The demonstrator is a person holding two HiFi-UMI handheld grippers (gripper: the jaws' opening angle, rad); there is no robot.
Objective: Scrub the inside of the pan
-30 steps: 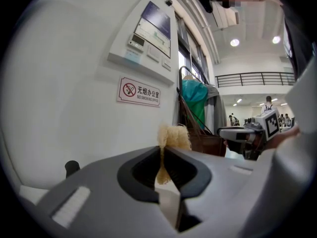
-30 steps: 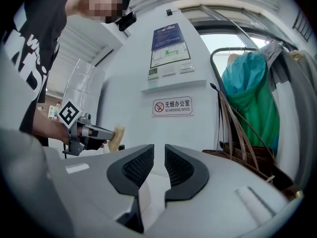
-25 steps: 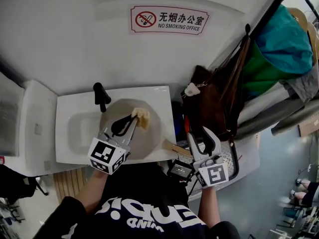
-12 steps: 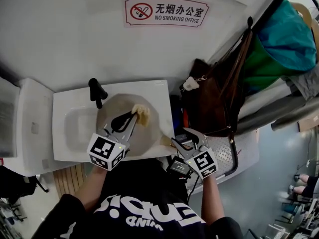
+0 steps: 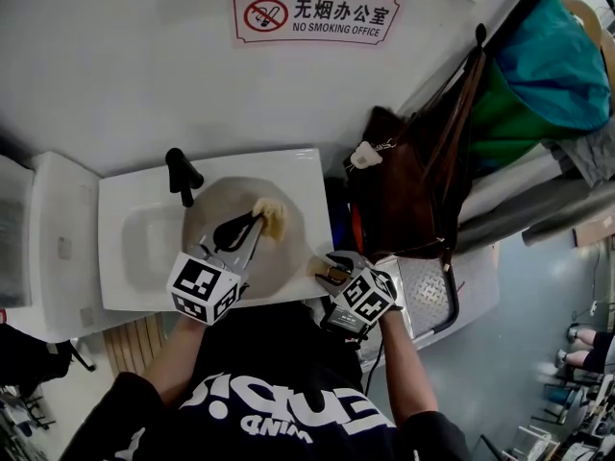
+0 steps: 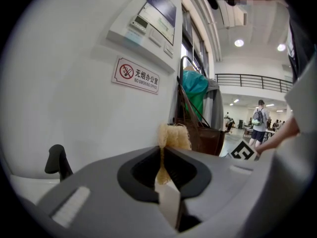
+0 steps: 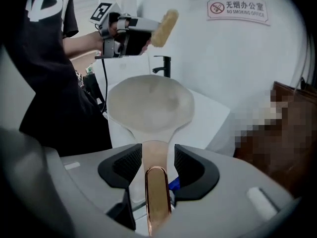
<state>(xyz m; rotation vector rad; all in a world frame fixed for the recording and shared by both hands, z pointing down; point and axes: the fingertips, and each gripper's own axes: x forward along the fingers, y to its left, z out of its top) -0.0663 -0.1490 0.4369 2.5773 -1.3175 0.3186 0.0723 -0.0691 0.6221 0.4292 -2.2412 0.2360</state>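
left claw (image 5: 254, 227) is clamped on a yellowish sponge (image 5: 271, 218), whose frayed end sticks out past the tips. in the right gripper view the sponge is up in the air above the pan (image 7: 151, 105), not touching it. the pan is beige and lies over the bowl of a white sink (image 5: 125, 200), left of centre in the head view. the inside looks bare and dull. a black faucet (image 5: 181, 173) stands just beside the pan's upper left rim. the pan handle (image 5: 327, 275) pokes out past the sink's lower right edge, and the end of it is copper coloured. right claw (image 7: 158, 157) points down at that handle. its jaws have just been opening and now stand wide apart, with the handle between them. there is a gap on each side, so the pads are not pressing on it. both grippers show their marker cubes in the lower middle of the head view. the person's black t-shirt (image 5: 279, 411) with white print fills the bottom of that view. a red and white no smoking sign (image 5: 315, 14) is on the wall at the top centre. a brown bag (image 5: 413, 190) hangs right of the sink, with teal and green cloth (image 5: 538, 75) in the upper right corner.
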